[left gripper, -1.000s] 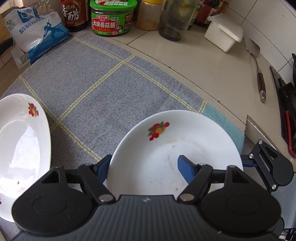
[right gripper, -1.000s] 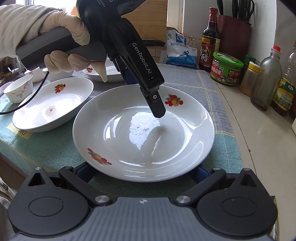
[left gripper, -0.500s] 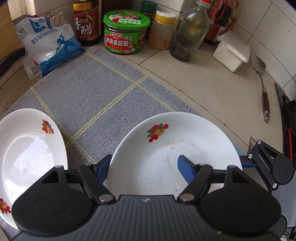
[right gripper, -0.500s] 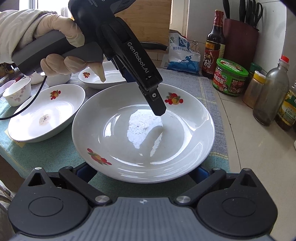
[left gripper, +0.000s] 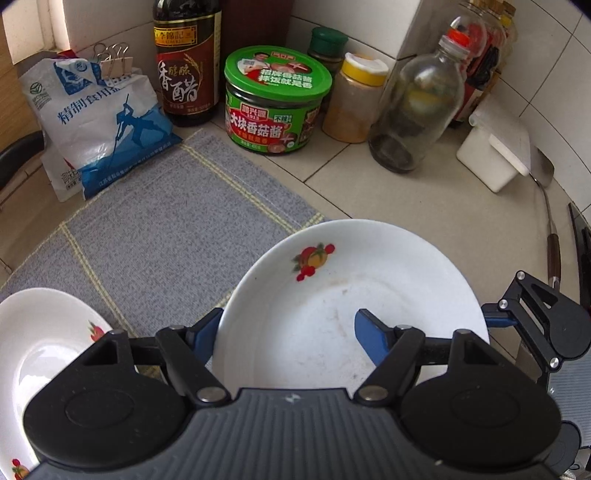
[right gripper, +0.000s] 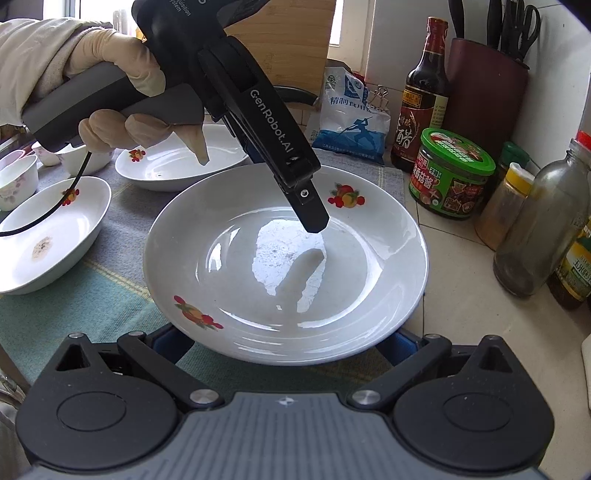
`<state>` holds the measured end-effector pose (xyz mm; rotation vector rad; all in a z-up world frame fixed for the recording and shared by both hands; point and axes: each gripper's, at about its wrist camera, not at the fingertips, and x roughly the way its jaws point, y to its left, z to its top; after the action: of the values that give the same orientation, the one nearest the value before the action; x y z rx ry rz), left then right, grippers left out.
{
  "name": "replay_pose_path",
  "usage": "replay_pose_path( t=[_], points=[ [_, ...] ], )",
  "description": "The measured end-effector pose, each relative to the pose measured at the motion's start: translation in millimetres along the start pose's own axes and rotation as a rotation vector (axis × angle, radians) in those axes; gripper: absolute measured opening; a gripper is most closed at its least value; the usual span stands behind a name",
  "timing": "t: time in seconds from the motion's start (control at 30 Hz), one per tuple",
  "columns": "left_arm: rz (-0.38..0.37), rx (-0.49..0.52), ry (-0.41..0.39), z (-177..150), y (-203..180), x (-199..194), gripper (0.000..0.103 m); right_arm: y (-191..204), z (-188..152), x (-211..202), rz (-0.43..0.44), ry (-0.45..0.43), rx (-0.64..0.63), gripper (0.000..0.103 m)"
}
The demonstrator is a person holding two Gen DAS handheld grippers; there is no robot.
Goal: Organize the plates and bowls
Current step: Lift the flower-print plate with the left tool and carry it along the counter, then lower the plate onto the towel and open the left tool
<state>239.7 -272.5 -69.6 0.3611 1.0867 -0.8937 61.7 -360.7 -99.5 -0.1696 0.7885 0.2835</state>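
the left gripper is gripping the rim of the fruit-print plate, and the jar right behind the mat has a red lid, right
Not quite. The jar has a green lid, as the left wrist view shows. The rest holds: the left gripper is gripping the rim of the fruit-print plate.

The tabletop (left gripper: pixel 424 206) is laid with pale beige tiles and thin grey grout lines. A grey cloth with yellow stripes (left gripper: pixel 177 236) covers its left part; in the right wrist view the cloth's near end turns teal-green (right gripper: pixel 74 302). White glossy wall tiles (left gripper: pixel 546 59) rise behind and to the right, meeting at a white corner column (left gripper: pixel 354 26). A wooden board (right gripper: pixel 295 40) leans against the back wall beside a bright window opening (right gripper: pixel 92 11). Daylight glares off the surfaces.
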Motion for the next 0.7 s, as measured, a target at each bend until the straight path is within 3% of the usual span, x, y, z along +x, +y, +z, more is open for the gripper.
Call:
replay_pose_path(
  t=[0.7],
  points=[
    [-0.012,-0.026,-0.009,14,13,33,0.077,-27,2,21,-0.020,0.025,0.002,0.103]
  ],
)
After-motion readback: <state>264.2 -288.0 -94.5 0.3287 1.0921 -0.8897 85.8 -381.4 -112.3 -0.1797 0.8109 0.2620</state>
